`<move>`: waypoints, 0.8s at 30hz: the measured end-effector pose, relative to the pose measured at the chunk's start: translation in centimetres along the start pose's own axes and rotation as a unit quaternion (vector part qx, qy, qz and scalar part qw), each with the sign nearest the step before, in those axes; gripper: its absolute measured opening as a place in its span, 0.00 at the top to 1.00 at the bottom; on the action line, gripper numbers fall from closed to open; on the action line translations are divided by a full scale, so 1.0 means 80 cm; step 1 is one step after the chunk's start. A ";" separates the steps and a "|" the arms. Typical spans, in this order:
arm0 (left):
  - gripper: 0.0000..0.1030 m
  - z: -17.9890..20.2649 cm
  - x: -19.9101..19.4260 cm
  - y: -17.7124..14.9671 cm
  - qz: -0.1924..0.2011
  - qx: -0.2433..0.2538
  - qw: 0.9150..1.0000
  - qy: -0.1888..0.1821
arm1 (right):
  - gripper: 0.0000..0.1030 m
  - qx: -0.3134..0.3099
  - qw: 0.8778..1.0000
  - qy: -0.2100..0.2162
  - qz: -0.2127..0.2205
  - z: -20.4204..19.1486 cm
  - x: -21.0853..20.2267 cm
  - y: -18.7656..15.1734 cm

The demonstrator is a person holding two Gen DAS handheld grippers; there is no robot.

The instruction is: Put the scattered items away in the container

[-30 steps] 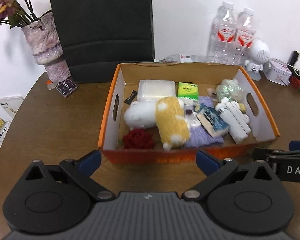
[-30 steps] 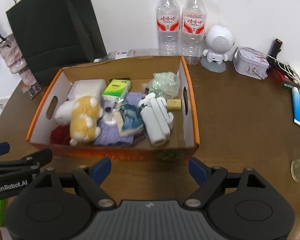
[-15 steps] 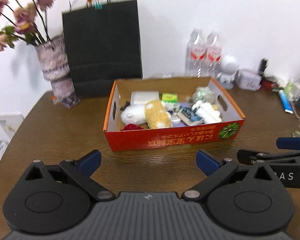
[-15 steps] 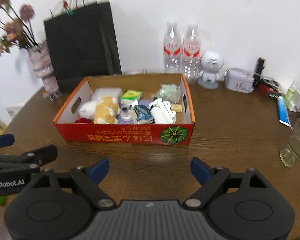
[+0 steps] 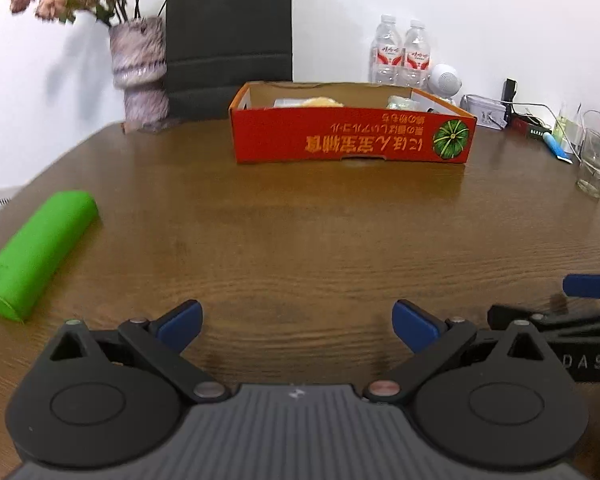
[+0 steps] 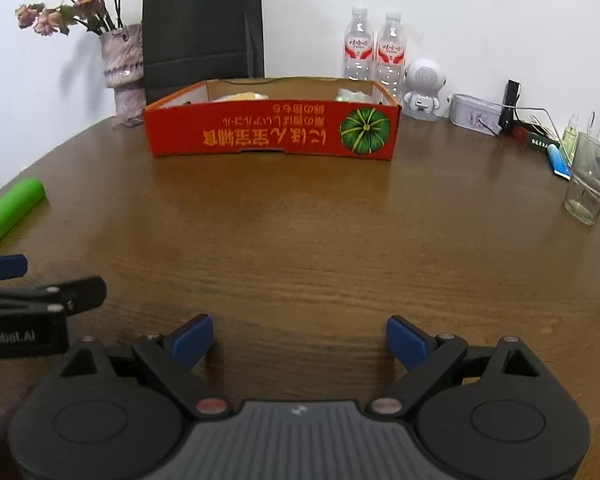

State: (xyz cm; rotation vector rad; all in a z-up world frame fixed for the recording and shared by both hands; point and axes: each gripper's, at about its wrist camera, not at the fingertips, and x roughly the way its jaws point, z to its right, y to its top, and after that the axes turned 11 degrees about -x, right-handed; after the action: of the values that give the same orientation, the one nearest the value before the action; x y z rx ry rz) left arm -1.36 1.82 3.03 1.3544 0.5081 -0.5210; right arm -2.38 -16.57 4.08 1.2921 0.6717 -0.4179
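A: Left wrist view: where is the box [image 5: 352,136]?
B: Far across the table [image 5: 300,232], red side facing us; only the tops of a few things inside show above its rim.
A: Anything outside it?
B: A green roll [image 5: 36,252] lies near the table's left edge, well apart from the box.
A: And the grippers?
B: Left gripper [image 5: 296,320] is spread wide, holding nothing. Right gripper [image 6: 298,338] likewise gapes with nothing between its blue pads [image 6: 190,340]. Both sit low near the table's front.

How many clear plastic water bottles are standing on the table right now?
2. Both stand side by side against the wall behind the orange cardboard box: one clear plastic water bottle on the left, the other touching its right. Others could be hidden.
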 end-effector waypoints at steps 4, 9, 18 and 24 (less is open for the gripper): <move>0.00 -0.007 0.012 -0.005 -0.021 -0.011 1.000 -0.001 | 0.06 -0.003 1.000 -0.008 0.005 -0.006 0.003 -0.002; 0.00 -0.001 0.019 -0.006 -0.017 -0.003 1.000 0.012 | 0.00 -0.006 1.000 -0.023 0.008 -0.007 0.014 0.004; 0.00 0.000 0.020 -0.007 -0.012 -0.006 1.000 0.016 | 0.00 0.010 1.000 -0.017 0.011 -0.001 0.021 0.003; 0.00 0.000 0.020 -0.006 -0.013 -0.007 1.000 0.015 | 0.00 0.011 1.000 -0.014 0.010 0.000 0.021 0.003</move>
State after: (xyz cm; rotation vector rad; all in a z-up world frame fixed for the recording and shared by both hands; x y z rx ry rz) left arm -0.41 1.69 1.66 1.3462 0.5535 -0.5180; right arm -1.01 -16.35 3.15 1.3108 0.6310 -0.4267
